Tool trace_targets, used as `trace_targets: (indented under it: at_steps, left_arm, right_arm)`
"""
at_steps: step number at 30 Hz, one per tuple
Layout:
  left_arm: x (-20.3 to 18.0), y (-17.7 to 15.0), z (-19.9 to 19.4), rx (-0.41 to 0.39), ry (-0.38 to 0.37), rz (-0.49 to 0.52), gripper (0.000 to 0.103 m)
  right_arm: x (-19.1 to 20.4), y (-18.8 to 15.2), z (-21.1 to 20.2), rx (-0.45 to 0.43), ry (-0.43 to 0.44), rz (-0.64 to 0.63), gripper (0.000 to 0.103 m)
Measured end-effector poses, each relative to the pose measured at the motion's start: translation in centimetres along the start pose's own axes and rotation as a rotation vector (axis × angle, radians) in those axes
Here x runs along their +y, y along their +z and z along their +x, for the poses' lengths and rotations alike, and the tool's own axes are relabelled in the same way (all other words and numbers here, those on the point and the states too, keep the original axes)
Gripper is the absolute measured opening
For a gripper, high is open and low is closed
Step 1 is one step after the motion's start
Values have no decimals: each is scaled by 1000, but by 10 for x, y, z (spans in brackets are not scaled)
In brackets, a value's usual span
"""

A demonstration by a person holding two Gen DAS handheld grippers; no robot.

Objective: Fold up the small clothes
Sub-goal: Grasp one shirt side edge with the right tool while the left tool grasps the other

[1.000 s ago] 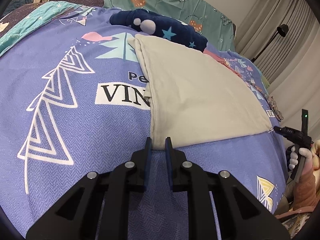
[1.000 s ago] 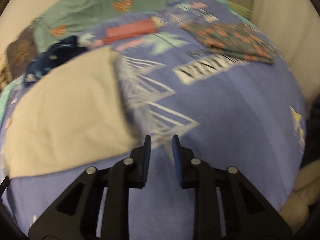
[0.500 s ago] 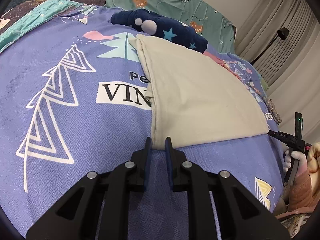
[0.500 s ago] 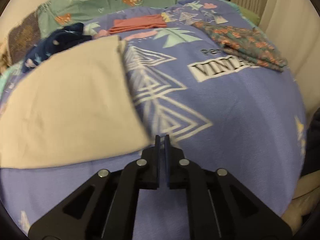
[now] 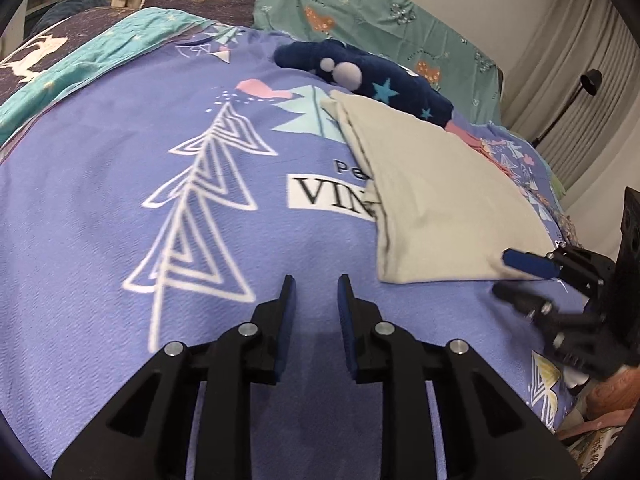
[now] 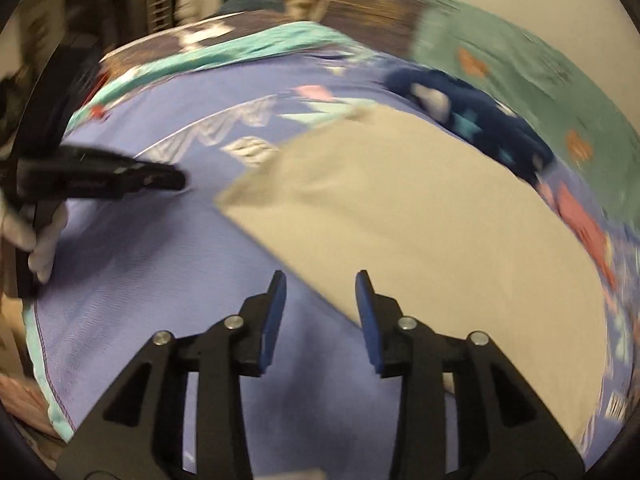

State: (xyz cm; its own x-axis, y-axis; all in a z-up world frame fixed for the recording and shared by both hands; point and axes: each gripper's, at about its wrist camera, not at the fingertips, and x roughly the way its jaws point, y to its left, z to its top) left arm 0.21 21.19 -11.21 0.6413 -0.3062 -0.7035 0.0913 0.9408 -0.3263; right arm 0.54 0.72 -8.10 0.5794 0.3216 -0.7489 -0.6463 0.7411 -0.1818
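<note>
A bed filled the room, spread with a purple quilt (image 5: 120,184) printed with white triangle trees and a "VIN" label, curtains (image 5: 592,80) hanging along the far side and a green patterned pillow (image 5: 380,20) propped at the head. On the quilt lay the beige garment (image 5: 444,200), folded flat and covering part of the label, its far corner touching a crumpled navy star-print garment (image 5: 384,80). A pink folded item (image 6: 580,220) showed just beyond the beige cloth's far edge.

The left gripper (image 5: 313,292) hovered low over bare quilt, its blue-padded jaws parted and holding nothing, just beside the beige garment's near corner but apart from it. The right gripper (image 6: 320,292) likewise stood released, jaws spread wide with the garment's near edge running between the fingertips in the right wrist view; whether the pads touched the cloth could not be told through the blur. From the left wrist camera the right gripper (image 5: 516,276) appeared at the garment's other near corner, one finger over the fabric. A white-gloved hand (image 6: 36,240) gripped the left tool's handle.
</note>
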Motion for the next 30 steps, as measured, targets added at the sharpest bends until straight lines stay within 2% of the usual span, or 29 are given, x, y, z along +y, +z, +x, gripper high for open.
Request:
trace_targets:
  at_steps: [2, 4, 7, 11, 14, 16, 17, 18, 20, 23, 26, 28, 30]
  left_arm:
    - [6, -1, -2, -3, 2, -2, 24]
    - [11, -3, 0, -1, -15, -13, 25]
    - [20, -5, 3, 0, -65, -51, 26]
    - [32, -6, 5, -6, -133, -106, 26]
    - [34, -8, 5, -14, -154, -124, 26]
    - [35, -9, 5, -17, -161, -127, 26]
    - [35, -10, 4, -17, -166, -130, 26]
    - [36, -10, 4, -17, -171, -134, 26]
    - [38, -9, 4, -16, -185, -146, 26]
    - [38, -3, 2, 0, -197, -169, 28]
    - [36, 20, 2, -8, -280, -191, 35]
    - [26, 43, 8, -10, -331, -161, 42]
    - [11, 64, 19, 8, -329, -86, 47]
  right_arm:
    - [26, 7, 16, 15, -33, -109, 45]
    - [40, 10, 33, 46, -62, -172, 46]
    - [44, 17, 46, 31, -124, -206, 51]
    - [46, 32, 64, 16, -207, -216, 51]
    - [55, 40, 73, -14, -270, -229, 50]
    - [56, 44, 77, -38, -315, -234, 42]
    - [58, 44, 76, -41, -331, -229, 28]
    - [55, 44, 77, -39, -345, -222, 20]
    - [48, 44, 78, -33, -360, -184, 19]
    - [38, 44, 73, -19, -326, -132, 21]
    - [39, 38, 73, -5, -312, -134, 23]
    - [39, 37, 74, -6, -311, -132, 23]
    - [36, 37, 71, -16, -296, -101, 23]
